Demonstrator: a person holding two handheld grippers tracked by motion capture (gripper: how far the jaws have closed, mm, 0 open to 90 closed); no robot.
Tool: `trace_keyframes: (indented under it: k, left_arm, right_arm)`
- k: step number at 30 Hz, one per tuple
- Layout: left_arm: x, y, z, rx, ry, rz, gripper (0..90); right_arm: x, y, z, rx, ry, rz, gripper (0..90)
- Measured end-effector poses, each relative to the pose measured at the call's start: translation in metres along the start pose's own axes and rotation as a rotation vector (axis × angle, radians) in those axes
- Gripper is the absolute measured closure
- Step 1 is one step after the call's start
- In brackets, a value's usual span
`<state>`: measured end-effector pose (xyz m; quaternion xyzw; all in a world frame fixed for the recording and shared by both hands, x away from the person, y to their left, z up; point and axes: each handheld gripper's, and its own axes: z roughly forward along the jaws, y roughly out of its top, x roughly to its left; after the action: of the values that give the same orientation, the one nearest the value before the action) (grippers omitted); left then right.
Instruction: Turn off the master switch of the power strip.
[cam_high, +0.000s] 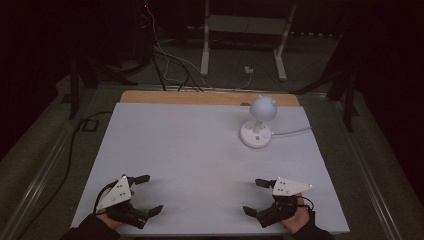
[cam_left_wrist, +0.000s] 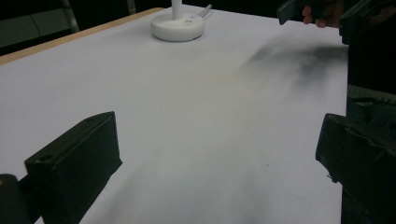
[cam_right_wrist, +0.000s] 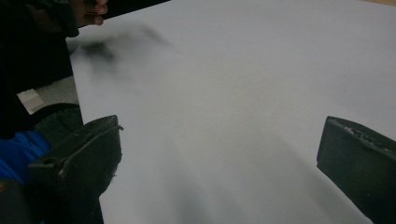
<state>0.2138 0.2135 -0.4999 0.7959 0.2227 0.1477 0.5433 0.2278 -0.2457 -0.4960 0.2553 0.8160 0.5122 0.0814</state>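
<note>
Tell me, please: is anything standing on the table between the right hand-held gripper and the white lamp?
Nothing visible does. The right hand-held gripper is open near the table's front edge, and bare white table lies between it and the lamp.

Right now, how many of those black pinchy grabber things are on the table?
2. The left hand-held gripper is at the table's near left edge, open. The right hand-held gripper is at the near right edge, open too. Both hold nothing.
</note>
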Motion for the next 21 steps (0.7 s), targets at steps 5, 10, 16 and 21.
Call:
trace_keyframes:
  k: [5, 10, 16, 21]
  left_arm:
    - [0.000, 0.000, 0.000, -0.002, -0.001, 0.000, 0.4]
    - [0.000, 0.000, 0.000, -0.001, 0.004, 0.001, 0.4]
    - [0.000, 0.000, 0.000, -0.001, 0.003, -0.003, 0.4]
    - [0.000, 0.000, 0.000, 0.000, 0.005, -0.004, 0.3]
  right_arm:
    - [0.001, 0.007, -0.001, -0.009, 0.000, -0.006, 0.0]
    - [0.001, 0.014, -0.003, -0.027, 0.002, -0.012, 0.0]
    - [-0.002, 0.021, -0.005, -0.044, -0.004, -0.010, 0.0]
    - [-0.004, 0.028, -0.007, -0.060, -0.013, -0.013, 0.0]
